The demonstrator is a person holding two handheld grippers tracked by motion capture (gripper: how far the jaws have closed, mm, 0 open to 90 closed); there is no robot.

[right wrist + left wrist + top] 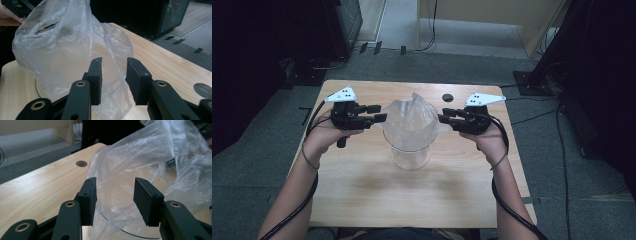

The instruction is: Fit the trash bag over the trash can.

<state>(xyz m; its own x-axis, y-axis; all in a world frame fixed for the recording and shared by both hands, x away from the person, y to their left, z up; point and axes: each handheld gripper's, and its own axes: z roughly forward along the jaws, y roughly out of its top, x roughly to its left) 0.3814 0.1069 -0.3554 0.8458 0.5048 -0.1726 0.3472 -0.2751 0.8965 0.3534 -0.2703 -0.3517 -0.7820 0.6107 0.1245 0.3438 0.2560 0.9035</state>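
A clear plastic bag point(409, 120) stands crumpled in the mouth of a clear round container point(410, 156) at the middle of the wooden table point(362, 190). My left gripper point(381, 113) sits at the bag's left edge and my right gripper point(443, 115) at its right edge, both pointing inward. In the left gripper view the jaws point(115, 197) stand apart with bag point(140, 157) film in the gap, pads not pressing; the container rim point(130, 233) shows below. In the right gripper view the jaws point(113, 80) are likewise apart around a fold of the bag point(62, 45).
A dark round cable hole point(447, 97) lies in the table behind the bag, toward the right. Grey carpet surrounds the table, with dark stands and cables at both sides and a pale wooden desk at the back. Cables trail from both grippers along the forearms.
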